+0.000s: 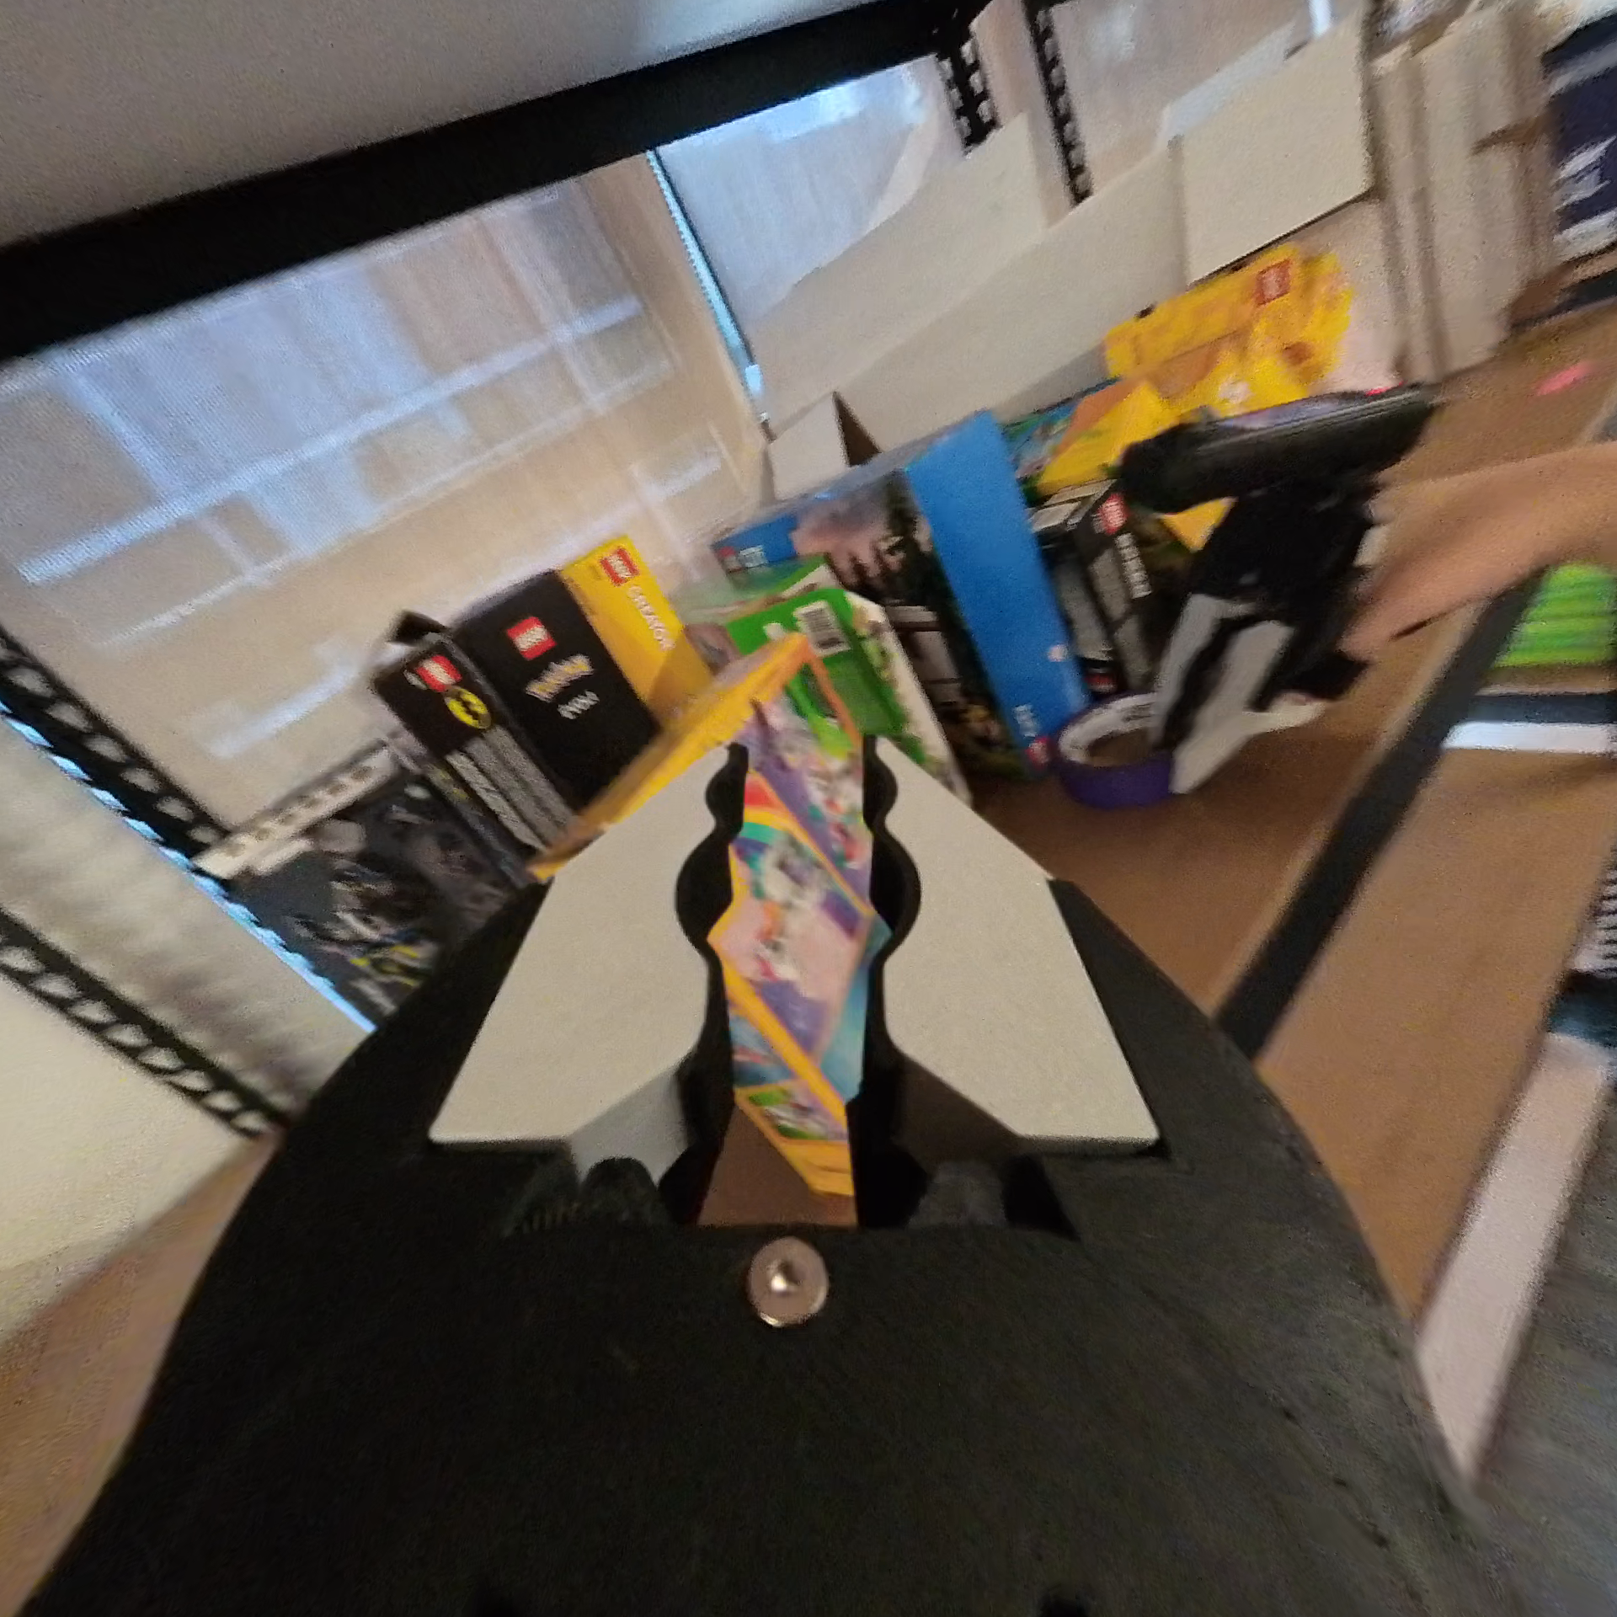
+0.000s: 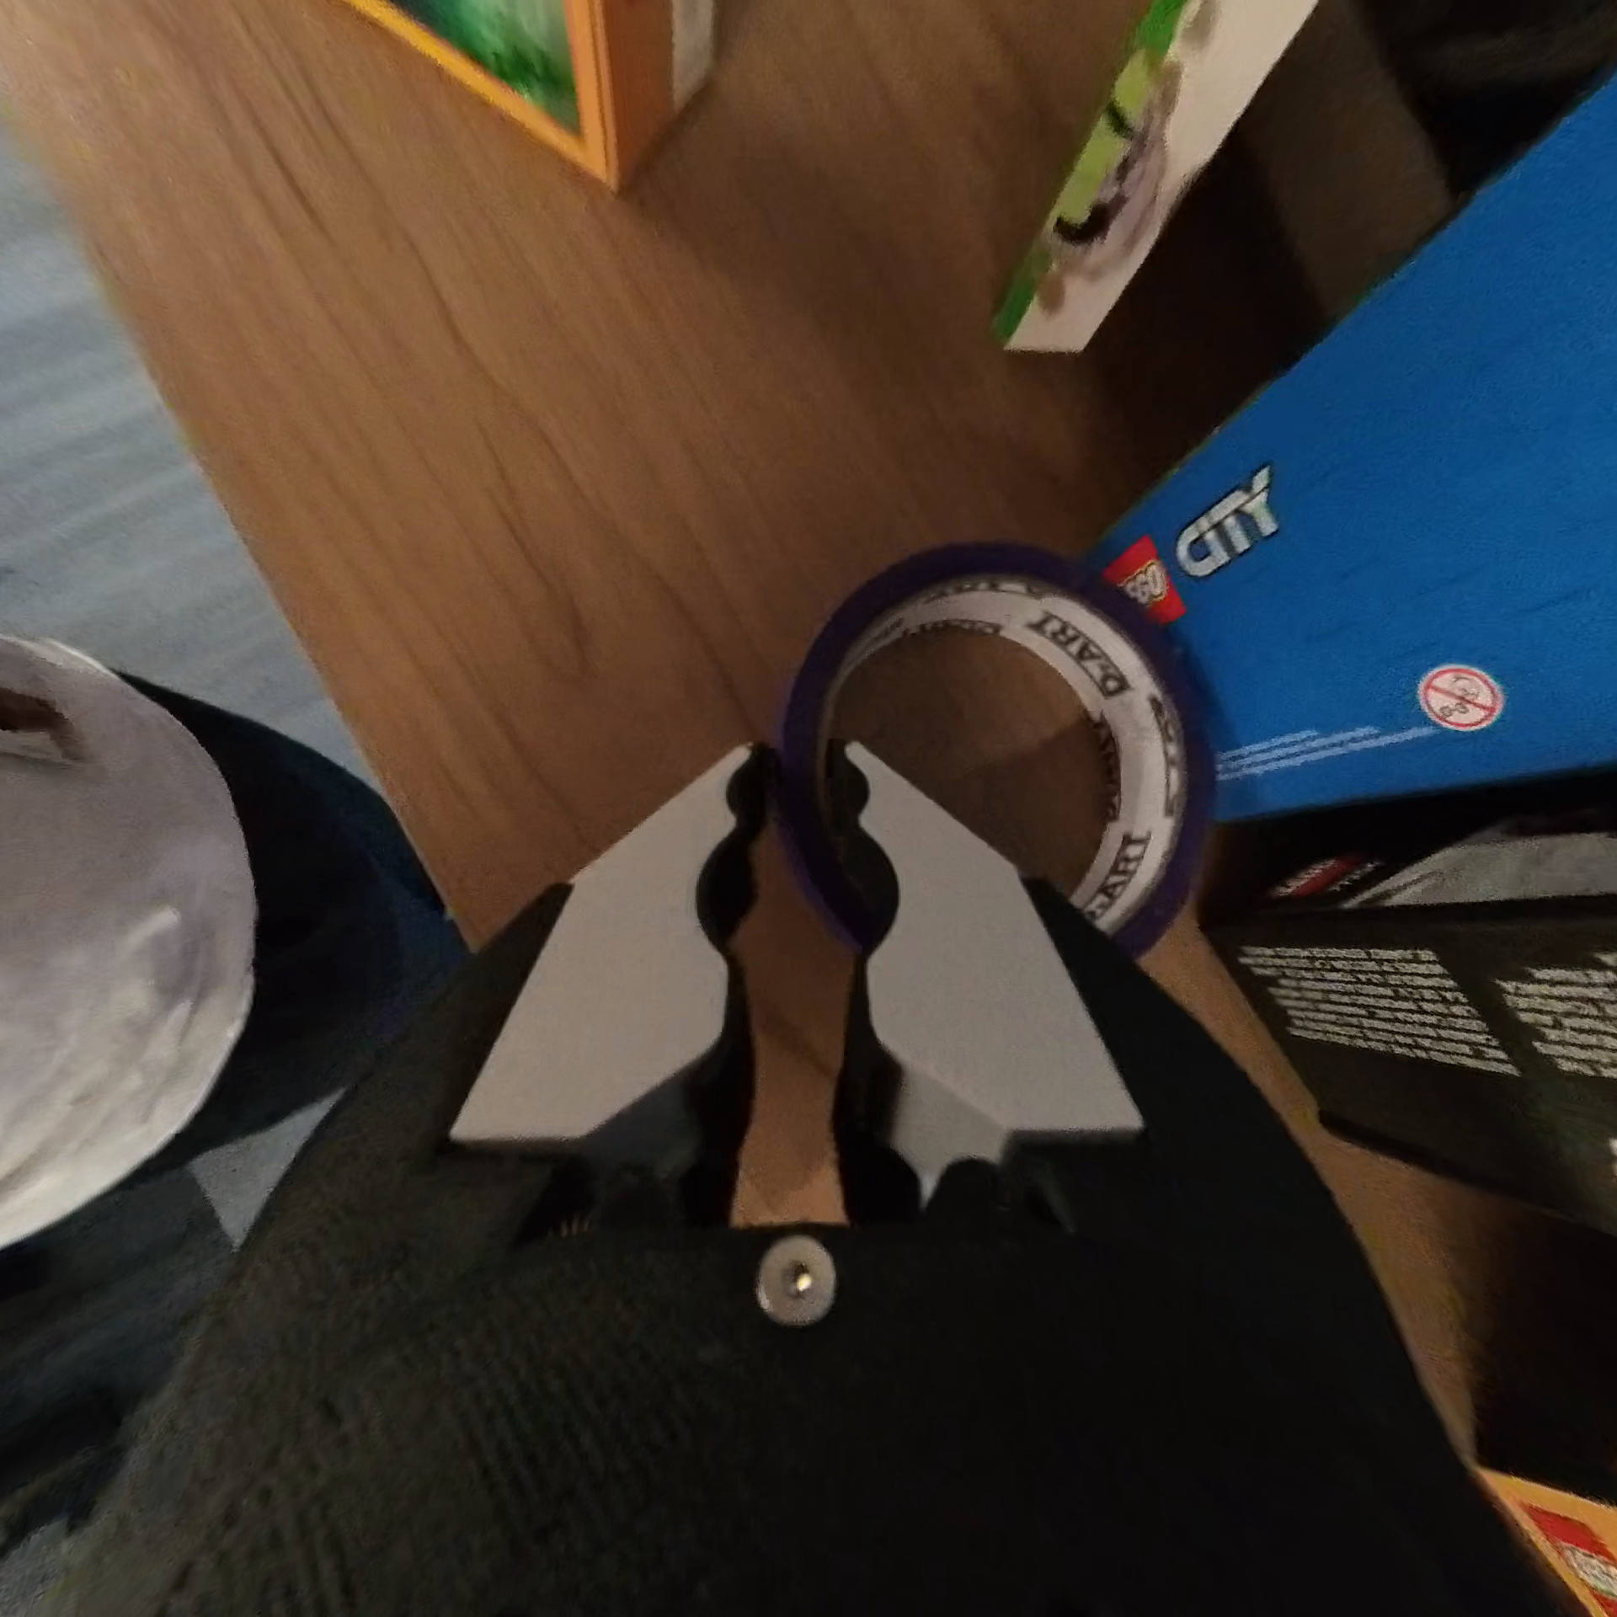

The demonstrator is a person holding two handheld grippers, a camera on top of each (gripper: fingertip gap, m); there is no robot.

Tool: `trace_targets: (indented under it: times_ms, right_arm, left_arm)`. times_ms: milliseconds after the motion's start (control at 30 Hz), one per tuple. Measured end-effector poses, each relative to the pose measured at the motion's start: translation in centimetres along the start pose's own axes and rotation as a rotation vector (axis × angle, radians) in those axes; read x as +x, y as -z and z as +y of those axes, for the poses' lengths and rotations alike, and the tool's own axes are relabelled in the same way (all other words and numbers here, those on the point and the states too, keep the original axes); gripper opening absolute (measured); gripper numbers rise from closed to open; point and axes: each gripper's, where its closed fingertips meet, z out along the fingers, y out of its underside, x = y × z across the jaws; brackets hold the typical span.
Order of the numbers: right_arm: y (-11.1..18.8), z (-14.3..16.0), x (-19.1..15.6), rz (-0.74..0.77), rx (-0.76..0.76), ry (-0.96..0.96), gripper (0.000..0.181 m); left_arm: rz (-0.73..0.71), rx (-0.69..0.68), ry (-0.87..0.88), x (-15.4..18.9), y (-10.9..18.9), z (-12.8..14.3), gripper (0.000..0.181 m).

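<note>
My left gripper (image 1: 801, 757) is shut on a flat colourful toy box with a yellow-orange border (image 1: 787, 945) and holds it tilted above the wooden shelf board (image 1: 1137, 857). My right gripper (image 2: 801, 757) straddles the wall of a purple tape roll (image 2: 1146, 726), one finger inside the ring and one outside, jaws closed on it. The roll rests on the wooden board (image 2: 525, 437) against a blue box (image 2: 1400, 569). The left wrist view shows the right gripper (image 1: 1225, 691) farther off at the tape roll (image 1: 1111, 774), with a person's forearm behind it.
Toy boxes stand in a row behind: black ones (image 1: 560, 682), a green one (image 1: 822, 647), the blue one (image 1: 989, 577), yellow ones (image 1: 1225, 341). A black shelf beam (image 1: 350, 201) runs overhead. A black box (image 2: 1444, 989) and a green-white box (image 2: 1111, 175) flank the tape. Left tips to right tips: about 30 centimeters.
</note>
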Motion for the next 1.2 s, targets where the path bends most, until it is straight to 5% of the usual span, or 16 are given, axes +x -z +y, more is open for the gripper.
trace_targets:
  times_ms: [67,167,367,1067,1200]
  right_arm:
    - [0.5,-1.2,-1.9,-0.091,0.06,-0.061,0.01]
    - [4.5,-7.6,-8.9,-0.313,0.466,-0.102,0.008]
    - [7.4,-12.2,-17.3,-0.307,0.753,0.063,0.008]
    - [9.0,-13.1,-21.9,-0.523,0.781,0.069,0.008]
    - [9.0,-13.2,-22.2,-0.578,0.785,0.033,0.008]
  left_arm:
    - [0.068,0.008,0.093,2.3,0.7,1.0,0.024]
    - [0.176,0.019,0.207,5.8,0.8,2.5,0.027]
    - [0.309,0.12,0.118,9.8,1.2,-0.5,0.029]
    - [0.324,0.063,-0.09,10.4,2.9,-0.3,0.021]
    - [0.34,0.067,-0.09,10.7,3.3,-0.1,0.0]
